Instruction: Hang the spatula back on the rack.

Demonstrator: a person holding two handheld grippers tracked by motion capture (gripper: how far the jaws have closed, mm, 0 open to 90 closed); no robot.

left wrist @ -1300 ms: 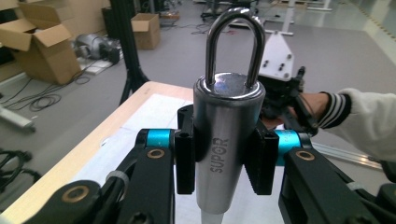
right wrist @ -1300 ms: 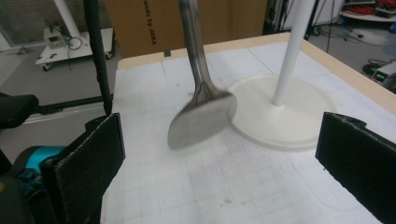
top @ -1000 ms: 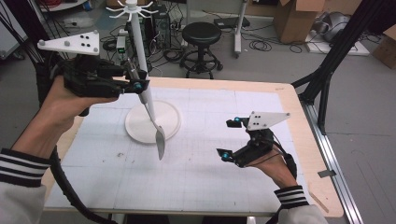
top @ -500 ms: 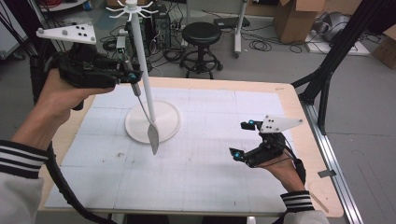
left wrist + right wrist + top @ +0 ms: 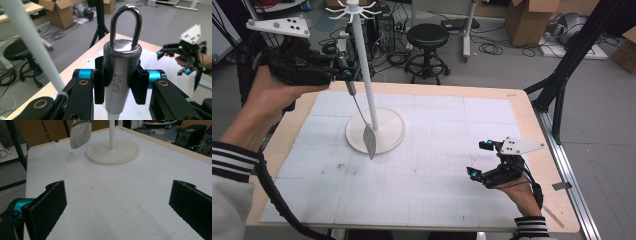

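While the spatula [image 5: 362,117] is clamped by its handle in the left tool [image 5: 343,75] beside the stand [image 5: 374,127], its blade is now hung nearer the table's [image 5: 452,150] front edge than before. The right tool [image 5: 479,159], jaws wide and empty, is lowered toward the table.

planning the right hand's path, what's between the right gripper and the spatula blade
Bare white mat: in the high view nothing lies between the right gripper and the spatula blade; the right gripper view agrees.
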